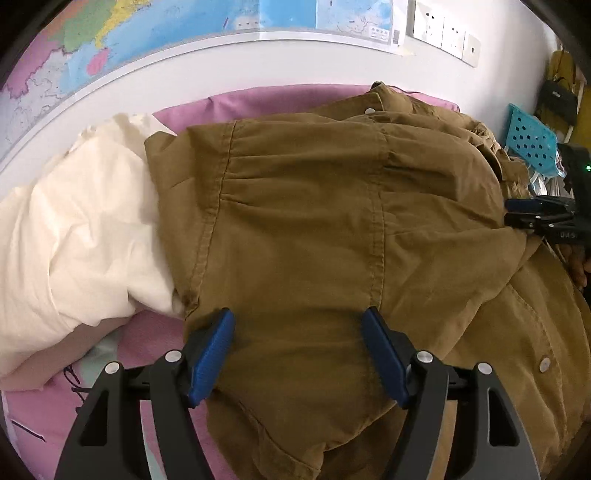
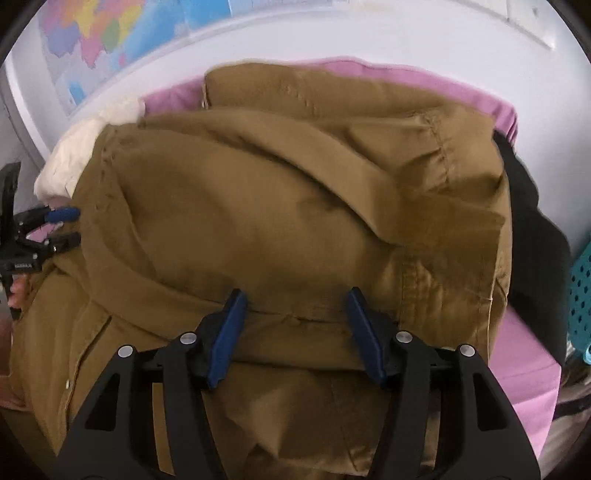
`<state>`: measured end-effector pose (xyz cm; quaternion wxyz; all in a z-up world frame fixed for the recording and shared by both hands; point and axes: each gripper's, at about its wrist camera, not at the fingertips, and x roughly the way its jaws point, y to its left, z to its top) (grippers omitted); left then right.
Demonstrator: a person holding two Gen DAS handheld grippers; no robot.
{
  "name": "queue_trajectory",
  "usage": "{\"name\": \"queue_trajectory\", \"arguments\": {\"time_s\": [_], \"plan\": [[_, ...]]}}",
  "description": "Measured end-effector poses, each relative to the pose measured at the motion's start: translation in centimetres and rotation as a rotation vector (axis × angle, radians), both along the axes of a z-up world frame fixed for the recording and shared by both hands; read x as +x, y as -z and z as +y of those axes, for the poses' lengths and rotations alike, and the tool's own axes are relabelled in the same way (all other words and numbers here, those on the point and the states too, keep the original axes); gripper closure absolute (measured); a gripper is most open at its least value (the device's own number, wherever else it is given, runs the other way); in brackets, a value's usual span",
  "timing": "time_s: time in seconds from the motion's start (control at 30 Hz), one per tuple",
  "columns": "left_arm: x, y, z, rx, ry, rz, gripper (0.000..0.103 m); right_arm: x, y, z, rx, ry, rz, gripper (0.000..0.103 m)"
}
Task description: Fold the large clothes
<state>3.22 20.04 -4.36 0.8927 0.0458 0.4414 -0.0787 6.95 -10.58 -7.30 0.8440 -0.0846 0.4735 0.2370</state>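
The bed (image 1: pixel 44 410) has a pink sheet and takes up most of both views, pushed against a white wall (image 1: pixel 258 62) with a big colourful map (image 1: pixel 110 40) stuck on it. Sprawled over the middle of the bed is the jacket (image 1: pixel 314 221), a mustard-brown thing with snap buttons and stitched seams, bunched up in thick overlapping layers rather than lying flat. Its collar end sits toward the wall, and one flap is doubled over the body.

Left of the jacket there's a cream pillow (image 1: pixel 74 240), touching the jacket's edge. In the right wrist view a black garment (image 2: pixel 535 229) lies along the jacket's right side, and past that, at the bed's edge, a teal basket (image 1: pixel 532 136) with holes in it. Some wall sockets (image 1: pixel 443 33) are up near the map's corner.

The left gripper (image 1: pixel 297 354) sits low over the jacket's near-left part, jaws spread wide with brown cloth showing between the blue pads and nothing pinched. The right gripper (image 2: pixel 293 332) is the same deal over the near-right part: jaws spread, straddling a fold ridge, not clamping it. Each one shows at the edge of the other's view, near the jacket's sides. The right wrist view is a bit blurry.
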Motion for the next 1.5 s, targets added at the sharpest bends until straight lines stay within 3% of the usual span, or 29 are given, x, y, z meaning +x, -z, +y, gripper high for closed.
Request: {"name": "queue_trajectory", "arguments": {"time_s": [0.23, 0.37, 0.47, 0.57, 0.8, 1.03, 1.13, 1.27, 1.33, 1.43, 1.5], "plan": [[-3.3, -2.6, 0.1, -0.024, 0.006, -0.064, 0.032, -3.4, -4.2, -0.8, 0.110, -0.033, -0.036, 0.049], [-4.2, -0.9, 0.7, 0.009, -0.012, -0.010, 0.031, -3.5, -2.2, 0.0, 0.051, -0.043, 0.024, 0.049], [-3.5, 1.1, 1.7, -0.051, -0.042, 0.032, 0.026, -3.3, -0.5, 0.2, 0.029, -0.032, 0.049, 0.048], [-3.5, 0.9, 1.6, -0.045, -0.062, 0.031, 0.025, -3.7, -1.4, 0.0, 0.048, -0.023, 0.042, 0.048], [-7.8, -2.0, 2.5, -0.057, -0.065, -0.071, 0.026, -6.1, -5.3, -4.8, 0.246, 0.022, 0.044, 0.041], [-11.5, -2.3, 2.3, -0.056, -0.077, -0.073, 0.026, -9.8, -6.1, -6.5, 0.240, 0.050, 0.018, 0.039], [-12.0, -1.3, 1.5, -0.062, -0.088, -0.053, 0.025, -11.0, -5.9, -7.0, 0.241, 0.071, 0.013, 0.033], [-13.5, -0.3, 2.2, -0.069, -0.115, -0.022, 0.025, -12.4, -5.5, -9.3, 0.273, 0.132, 0.022, 0.032], [-14.6, -0.4, 3.3, -0.141, -0.123, -0.023, 0.024, -13.0, -5.4, -10.6, 0.295, 0.159, 0.027, 0.030], [-15.9, -0.1, 5.7, -0.321, -0.158, 0.001, 0.022, -14.0, -5.2, -13.0, 0.315, 0.221, 0.046, 0.023], [-16.9, 0.5, 6.5, -0.318, -0.195, 0.019, 0.022, -14.6, -4.6, -14.7, 0.326, 0.260, 0.068, 0.022]]}}
